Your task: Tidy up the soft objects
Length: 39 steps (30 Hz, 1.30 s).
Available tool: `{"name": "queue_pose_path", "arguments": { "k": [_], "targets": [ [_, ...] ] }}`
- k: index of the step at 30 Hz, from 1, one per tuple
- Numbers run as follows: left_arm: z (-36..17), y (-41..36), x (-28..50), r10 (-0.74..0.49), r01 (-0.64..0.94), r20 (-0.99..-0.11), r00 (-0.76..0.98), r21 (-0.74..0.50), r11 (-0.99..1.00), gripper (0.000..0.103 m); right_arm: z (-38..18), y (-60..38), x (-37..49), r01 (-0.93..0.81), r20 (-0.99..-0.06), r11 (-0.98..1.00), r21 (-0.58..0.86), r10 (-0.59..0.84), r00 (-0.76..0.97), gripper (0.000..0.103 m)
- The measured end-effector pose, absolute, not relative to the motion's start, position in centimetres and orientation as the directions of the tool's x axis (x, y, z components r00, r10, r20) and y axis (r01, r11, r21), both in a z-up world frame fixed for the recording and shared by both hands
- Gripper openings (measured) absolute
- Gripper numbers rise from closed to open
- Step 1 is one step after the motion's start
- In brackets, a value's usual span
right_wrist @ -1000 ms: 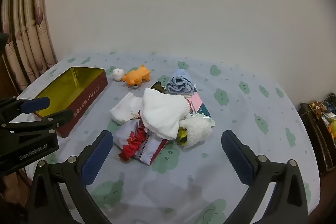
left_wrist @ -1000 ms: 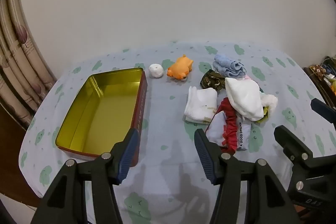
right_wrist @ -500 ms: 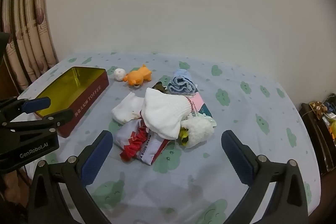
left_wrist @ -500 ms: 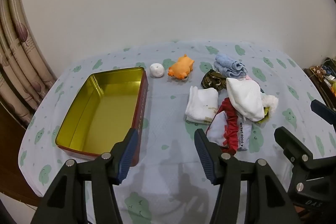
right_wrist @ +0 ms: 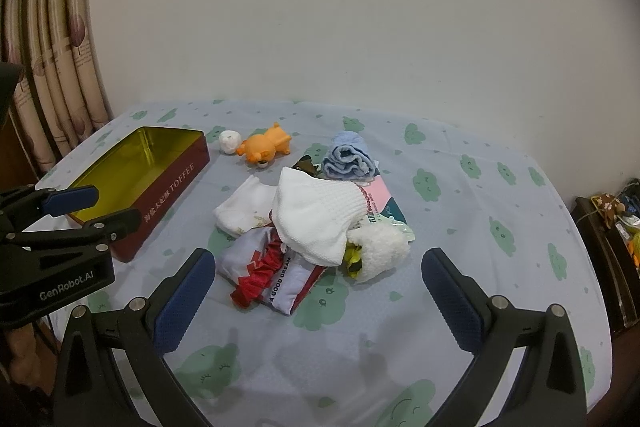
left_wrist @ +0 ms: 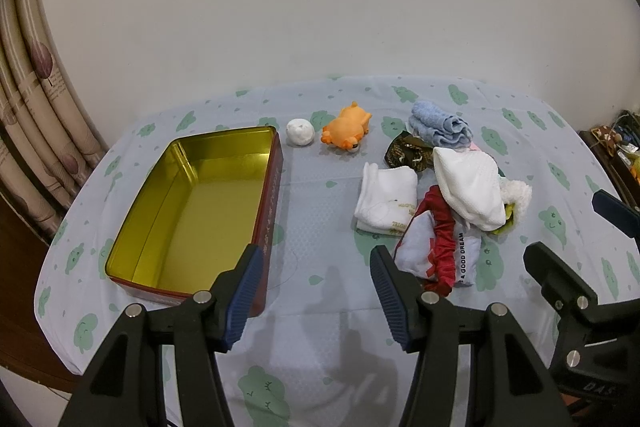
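Note:
A pile of soft things lies mid-table: a white knit cloth (right_wrist: 316,223) on top, a folded white cloth (right_wrist: 244,207), a red-and-white pouch (right_wrist: 276,275), a fluffy white toy (right_wrist: 380,251) and a rolled blue towel (right_wrist: 348,159). An orange plush bear (right_wrist: 266,147) and a white ball (right_wrist: 229,141) lie behind. An open gold-lined red tin (left_wrist: 200,203) stands at the left. My left gripper (left_wrist: 312,291) is open above the table between tin and pile. My right gripper (right_wrist: 316,299) is open, in front of the pile, empty.
The table wears a pale blue cloth with green cloud prints (right_wrist: 480,187). Curtains (right_wrist: 52,67) hang at the left, a plain wall stands behind. A dark cabinet with small items (right_wrist: 612,219) stands beyond the table's right edge. The left gripper shows in the right wrist view (right_wrist: 60,227).
Both views have shifted very slightly; the objects sit a touch lower and closer in frame. Both grippers stay open and nothing on the table has moved.

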<state>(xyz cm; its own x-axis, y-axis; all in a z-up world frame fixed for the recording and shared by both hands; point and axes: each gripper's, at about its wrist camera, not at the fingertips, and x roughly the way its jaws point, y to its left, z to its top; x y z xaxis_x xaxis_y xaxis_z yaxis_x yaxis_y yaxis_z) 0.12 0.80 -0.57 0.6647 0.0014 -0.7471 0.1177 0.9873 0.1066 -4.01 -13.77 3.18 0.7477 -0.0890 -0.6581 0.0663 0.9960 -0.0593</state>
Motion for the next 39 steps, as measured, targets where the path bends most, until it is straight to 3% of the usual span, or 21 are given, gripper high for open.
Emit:
{"name": "queue_pose_path", "arguments": {
  "k": [39],
  "targets": [
    [-0.68, 1.03, 0.28, -0.002, 0.118, -0.751, 0.66, 0.101, 0.988, 0.057, 2.74, -13.31, -3.82, 0.056, -0.664, 0.997, -0.049, -0.075, 0.744, 0.102]
  ]
}}
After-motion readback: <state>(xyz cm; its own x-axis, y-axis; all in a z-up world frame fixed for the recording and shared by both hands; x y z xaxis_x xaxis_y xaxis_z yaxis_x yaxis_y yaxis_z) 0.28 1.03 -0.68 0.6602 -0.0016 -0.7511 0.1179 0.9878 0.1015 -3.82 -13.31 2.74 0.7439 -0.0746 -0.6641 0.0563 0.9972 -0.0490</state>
